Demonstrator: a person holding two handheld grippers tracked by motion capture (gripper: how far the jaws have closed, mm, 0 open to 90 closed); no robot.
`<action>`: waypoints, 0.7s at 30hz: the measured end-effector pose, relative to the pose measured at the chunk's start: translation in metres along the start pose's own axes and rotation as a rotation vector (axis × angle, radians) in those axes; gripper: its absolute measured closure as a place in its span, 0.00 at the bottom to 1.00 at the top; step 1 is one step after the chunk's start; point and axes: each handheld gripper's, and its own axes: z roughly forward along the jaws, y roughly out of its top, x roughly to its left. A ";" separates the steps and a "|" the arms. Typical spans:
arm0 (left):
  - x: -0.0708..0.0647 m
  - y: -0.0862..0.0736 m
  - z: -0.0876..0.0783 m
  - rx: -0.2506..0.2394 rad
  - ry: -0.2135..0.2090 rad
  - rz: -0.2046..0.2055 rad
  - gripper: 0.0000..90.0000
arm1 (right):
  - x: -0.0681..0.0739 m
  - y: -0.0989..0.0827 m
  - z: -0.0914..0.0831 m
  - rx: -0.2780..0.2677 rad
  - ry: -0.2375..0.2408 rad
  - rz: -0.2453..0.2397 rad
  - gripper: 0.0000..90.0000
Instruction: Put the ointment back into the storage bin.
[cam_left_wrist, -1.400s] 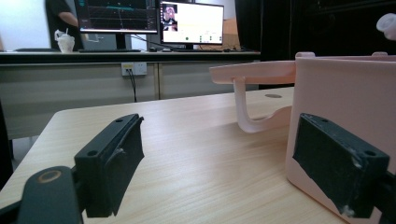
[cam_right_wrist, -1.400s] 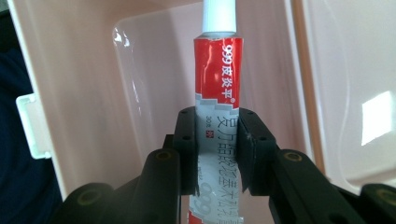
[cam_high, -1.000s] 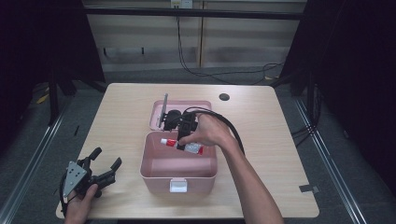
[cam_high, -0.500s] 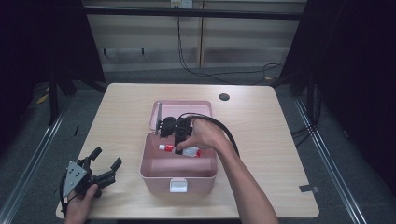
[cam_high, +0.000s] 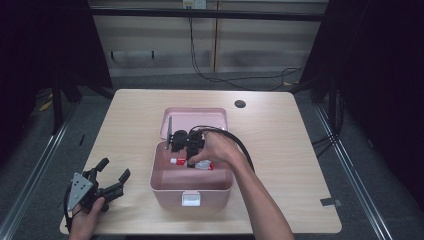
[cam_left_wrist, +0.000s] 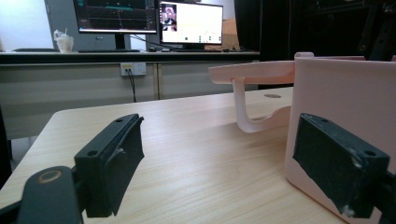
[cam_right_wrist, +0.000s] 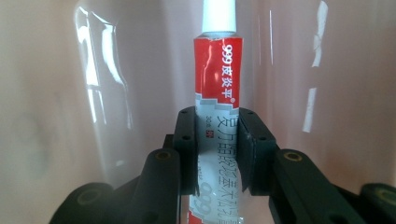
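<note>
A red-and-white tube (cam_right_wrist: 217, 107) is clamped between the right gripper (cam_right_wrist: 216, 149) fingers, low inside the pink box (cam_high: 165, 185), apparently for placing there. The left gripper (cam_high: 107, 181) is rested on the tabletop (cam_high: 280, 150), fingers apart.

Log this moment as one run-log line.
right gripper: shut on red-and-white tube, inside pink box | left gripper: open, idle on table beside box | lid: open
</note>
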 end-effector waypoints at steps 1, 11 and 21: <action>0.000 0.000 0.000 0.000 0.000 0.000 0.17 | 0.000 0.000 0.001 -0.008 0.003 -0.002 0.79; 0.000 0.000 0.000 0.004 0.000 0.001 0.17 | -0.001 -0.001 0.011 -0.015 -0.004 0.004 0.79; 0.000 0.000 0.000 0.002 0.001 -0.002 0.17 | 0.000 0.002 0.022 -0.018 0.012 -0.009 0.79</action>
